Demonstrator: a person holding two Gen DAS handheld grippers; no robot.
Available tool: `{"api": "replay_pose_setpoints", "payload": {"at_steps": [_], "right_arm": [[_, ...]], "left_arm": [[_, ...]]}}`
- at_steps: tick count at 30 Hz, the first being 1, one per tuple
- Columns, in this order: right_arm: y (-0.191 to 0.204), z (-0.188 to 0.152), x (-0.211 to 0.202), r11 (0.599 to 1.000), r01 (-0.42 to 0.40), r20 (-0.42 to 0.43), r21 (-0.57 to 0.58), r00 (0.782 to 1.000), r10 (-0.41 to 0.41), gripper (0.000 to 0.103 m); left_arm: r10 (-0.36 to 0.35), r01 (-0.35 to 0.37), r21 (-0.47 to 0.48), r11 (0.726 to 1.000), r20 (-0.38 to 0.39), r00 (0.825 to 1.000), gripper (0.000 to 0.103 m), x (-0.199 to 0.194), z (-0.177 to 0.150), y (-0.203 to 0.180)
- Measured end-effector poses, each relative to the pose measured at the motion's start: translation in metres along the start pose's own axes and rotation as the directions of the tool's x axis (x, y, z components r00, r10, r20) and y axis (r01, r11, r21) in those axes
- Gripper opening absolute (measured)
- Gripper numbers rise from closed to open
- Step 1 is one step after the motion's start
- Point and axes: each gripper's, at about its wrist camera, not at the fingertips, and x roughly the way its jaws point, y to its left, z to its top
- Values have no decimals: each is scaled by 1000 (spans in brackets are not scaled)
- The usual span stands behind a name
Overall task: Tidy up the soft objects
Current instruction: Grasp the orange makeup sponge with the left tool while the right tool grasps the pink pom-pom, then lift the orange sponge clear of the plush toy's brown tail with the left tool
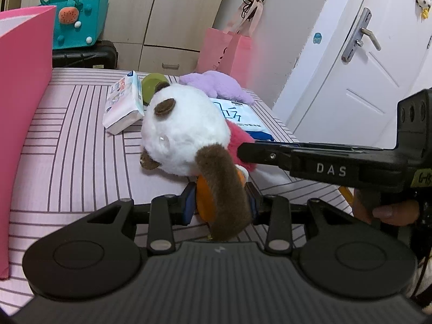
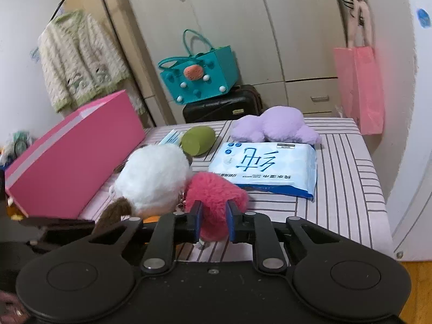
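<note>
A plush dog [image 1: 183,132] with a white head, brown ears and a pink body lies on the striped table [image 1: 81,162]. My left gripper [image 1: 220,202] is shut on its brown ear and an orange part near its neck. My right gripper [image 2: 213,220] is shut on its pink body [image 2: 216,197]; its white head [image 2: 154,178] lies to the left. A purple plush [image 2: 272,127] lies at the back of the table. A pink box [image 2: 73,156] stands on the left.
A blue-white wet wipe pack [image 2: 267,167], a green soft ball [image 2: 197,140] and a small tissue pack [image 1: 124,102] lie behind the dog. A teal bag [image 2: 199,78] on a black case and a pink hanging bag [image 2: 359,91] stand beyond the table.
</note>
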Motion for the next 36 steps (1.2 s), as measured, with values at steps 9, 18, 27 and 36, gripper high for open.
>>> {"api": "replay_pose_setpoints", "payload": {"at_steps": [9, 18, 27, 36], "right_arm": [[3, 14, 14, 998, -1, -28, -70, 1000, -1, 45], [4, 7, 33, 999, 14, -38, -34, 999, -16, 54], [0, -2, 8, 997, 76, 13, -32, 997, -76, 47], [7, -12, -24, 990, 123, 1, -61, 992, -123, 48]], "left_arm": [[-5, 5, 6, 1000, -21, 1000, 36, -3, -1, 1], [-9, 9, 34, 999, -27, 1000, 36, -6, -4, 0], [-20, 24, 42, 999, -84, 996, 36, -12, -1, -1], [-82, 86, 10, 996, -212, 974, 37, -17, 7, 8]]}}
